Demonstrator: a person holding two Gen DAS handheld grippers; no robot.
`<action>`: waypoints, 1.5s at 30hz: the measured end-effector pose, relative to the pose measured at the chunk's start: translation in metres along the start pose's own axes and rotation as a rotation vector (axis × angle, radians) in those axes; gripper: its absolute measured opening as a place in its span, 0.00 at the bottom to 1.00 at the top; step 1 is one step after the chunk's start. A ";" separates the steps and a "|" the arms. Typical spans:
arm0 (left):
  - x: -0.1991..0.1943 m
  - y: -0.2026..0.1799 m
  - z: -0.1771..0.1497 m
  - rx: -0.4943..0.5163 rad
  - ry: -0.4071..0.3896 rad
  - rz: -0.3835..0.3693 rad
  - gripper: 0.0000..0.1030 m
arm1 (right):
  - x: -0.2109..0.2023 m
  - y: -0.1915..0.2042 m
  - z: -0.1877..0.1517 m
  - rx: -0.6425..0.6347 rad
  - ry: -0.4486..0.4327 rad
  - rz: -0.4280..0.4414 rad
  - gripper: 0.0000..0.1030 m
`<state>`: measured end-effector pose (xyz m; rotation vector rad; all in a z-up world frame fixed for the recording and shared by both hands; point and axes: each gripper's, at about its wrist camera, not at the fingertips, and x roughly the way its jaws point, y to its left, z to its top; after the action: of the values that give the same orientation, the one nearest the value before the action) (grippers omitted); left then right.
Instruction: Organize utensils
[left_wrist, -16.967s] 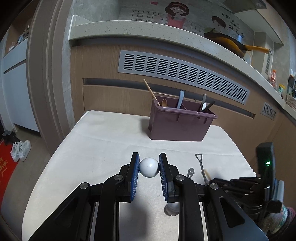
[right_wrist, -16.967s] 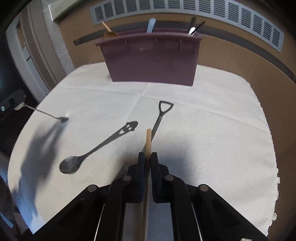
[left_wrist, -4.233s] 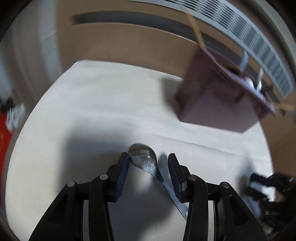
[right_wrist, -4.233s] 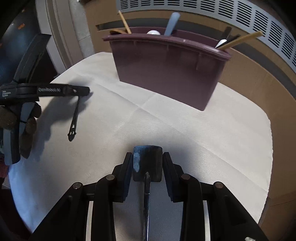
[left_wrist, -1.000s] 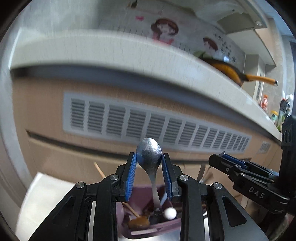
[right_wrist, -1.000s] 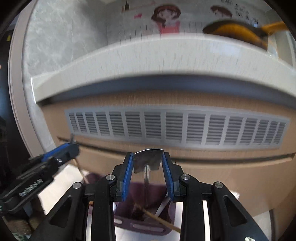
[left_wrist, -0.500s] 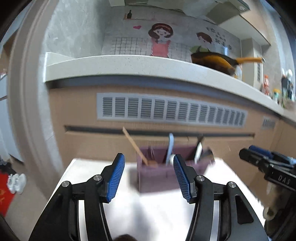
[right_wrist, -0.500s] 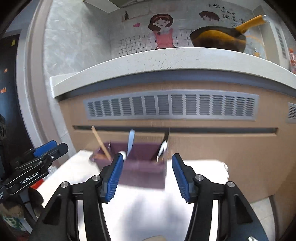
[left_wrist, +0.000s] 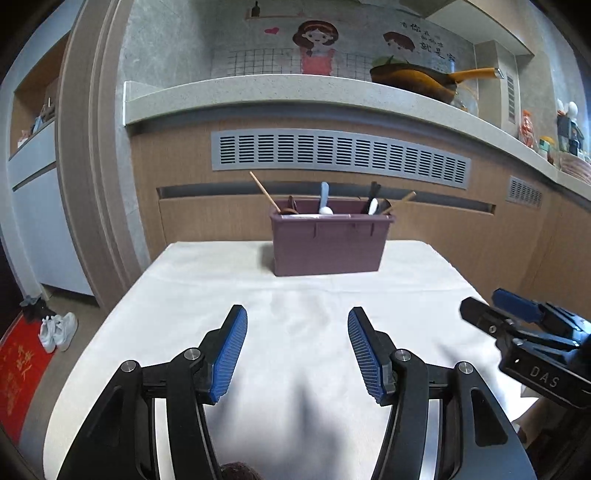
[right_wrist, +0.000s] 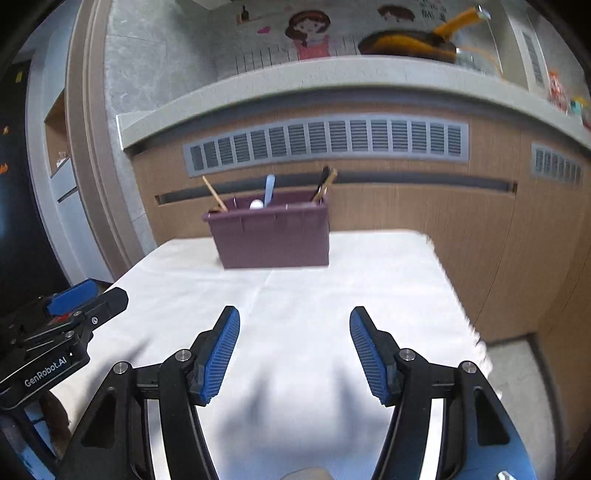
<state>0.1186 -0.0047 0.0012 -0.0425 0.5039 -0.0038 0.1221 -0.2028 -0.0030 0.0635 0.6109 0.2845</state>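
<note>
**Hovering grippers, spread wide, with the utensils in the bin**

Printed in white, "DAS" is read on the right gripper (left_wrist: 517, 317) at 3 o'clock in the left view; "GenRobot.AI" is read on the left gripper (right_wrist: 88, 299) at 9 o'clock in the right view. Both grippers are held level above the white tablecloth (left_wrist: 303, 295), jaws spread wide with nothing between the blue pads (left_wrist: 229, 350). The utensils (left_wrist: 325, 199) are seen standing in the purple bin (left_wrist: 328, 243) at 12 o'clock, well apart from both grippers. A grey vent (left_wrist: 340, 155) and a pan (left_wrist: 413, 79) are seen beyond; white shoes (left_wrist: 57, 330) lie at 9 o'clock.
</note>
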 end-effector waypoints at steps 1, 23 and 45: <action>-0.003 0.000 -0.001 -0.004 -0.002 -0.005 0.56 | 0.000 0.000 -0.001 0.000 0.004 0.000 0.58; -0.010 0.004 0.003 -0.019 -0.011 -0.010 0.56 | -0.006 0.004 0.001 -0.026 -0.008 -0.006 0.58; -0.013 0.002 0.002 -0.020 -0.008 -0.008 0.56 | -0.006 0.003 0.002 -0.029 -0.005 0.004 0.58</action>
<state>0.1077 -0.0029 0.0091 -0.0637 0.4956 -0.0068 0.1177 -0.2014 0.0025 0.0371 0.6015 0.2968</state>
